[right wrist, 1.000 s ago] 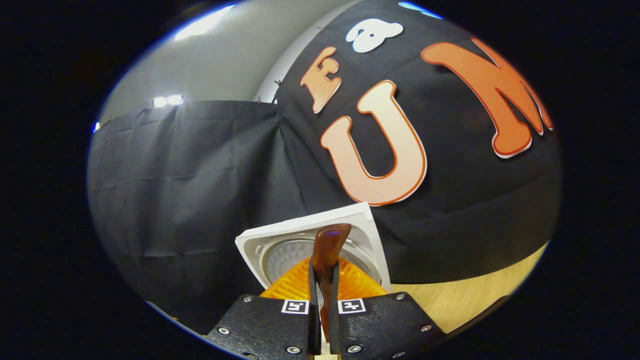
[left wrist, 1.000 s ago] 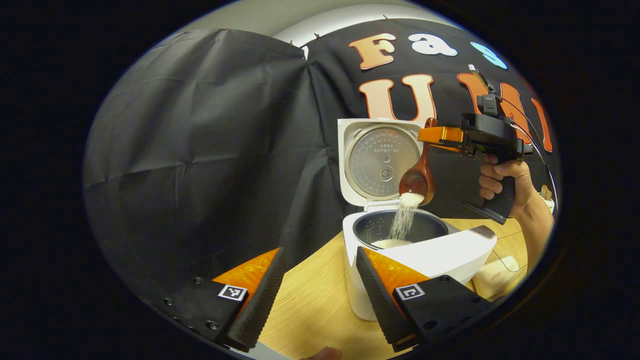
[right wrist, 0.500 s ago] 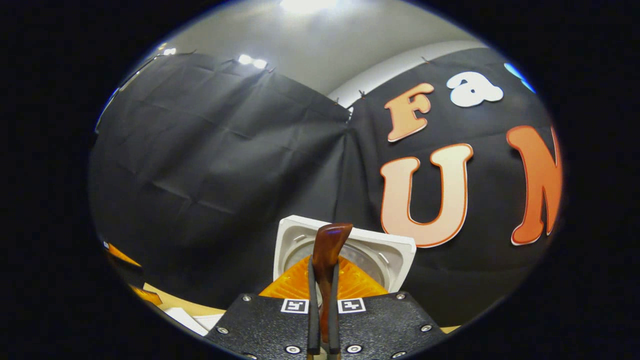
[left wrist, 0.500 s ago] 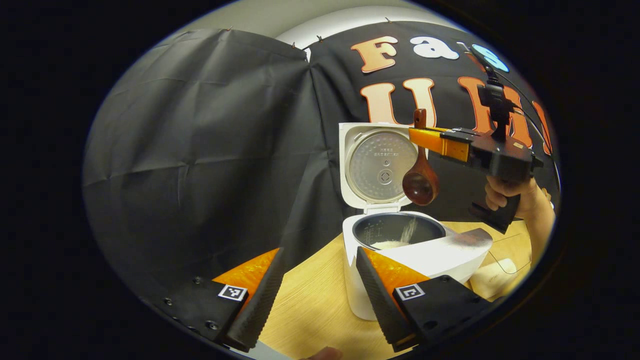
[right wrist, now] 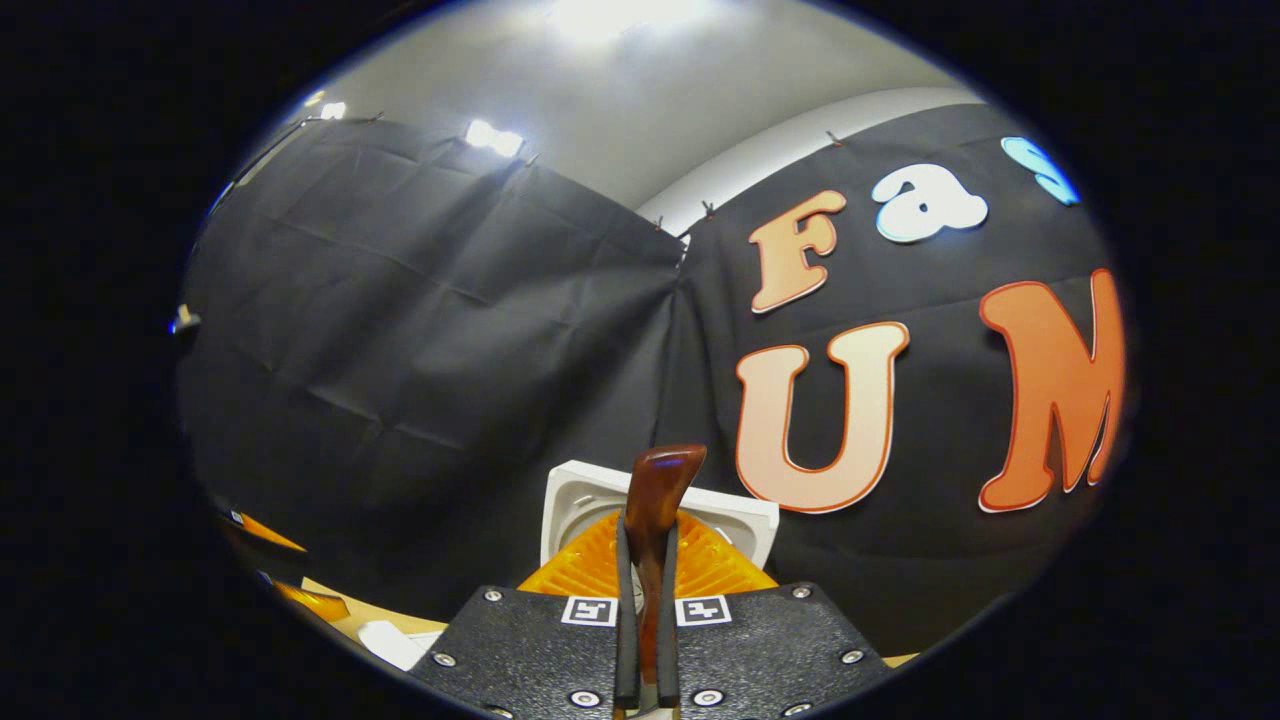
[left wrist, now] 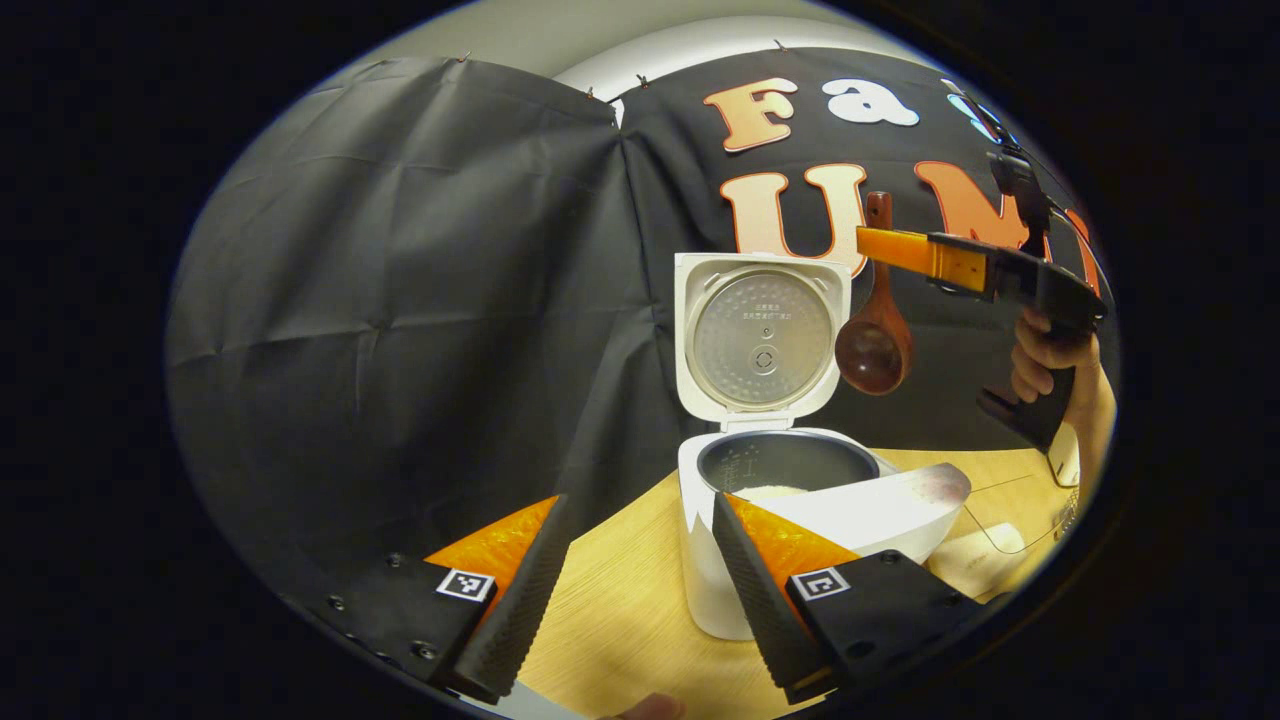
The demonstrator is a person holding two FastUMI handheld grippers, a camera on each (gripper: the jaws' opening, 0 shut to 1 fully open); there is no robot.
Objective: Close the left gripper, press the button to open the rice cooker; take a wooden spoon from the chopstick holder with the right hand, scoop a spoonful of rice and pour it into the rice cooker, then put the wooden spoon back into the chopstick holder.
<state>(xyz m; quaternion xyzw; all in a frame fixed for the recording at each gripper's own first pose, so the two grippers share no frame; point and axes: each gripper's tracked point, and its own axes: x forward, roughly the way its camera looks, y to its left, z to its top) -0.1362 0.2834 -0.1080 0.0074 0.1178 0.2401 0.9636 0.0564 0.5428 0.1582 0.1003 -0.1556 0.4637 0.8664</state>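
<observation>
The rice cooker (left wrist: 800, 530) is seen in the left gripper view standing on the wooden table (left wrist: 620, 610), its white lid (left wrist: 762, 335) raised upright and its dark inner pot (left wrist: 785, 465) exposed, with a small heap of white rice (left wrist: 770, 491) lying at the bottom. A few lines of small print are stamped on the metal inner plate of the lid, but they are too fine to be read. The wooden spoon (left wrist: 876, 340) is held above and to the right of the cooker, bowl hanging downward beside the lid, handle clamped by the right gripper (left wrist: 900, 250), which is carried by a hand (left wrist: 1045, 360). In the right gripper view, the spoon's handle (right wrist: 655, 520) is pinched between both fingers of that gripper (right wrist: 640, 640), pressed close together. The left gripper (left wrist: 630, 590) is kept low in front of the cooker, its fingers spread wide apart with nothing between them. Square black-and-white markers are carried on both grippers.
</observation>
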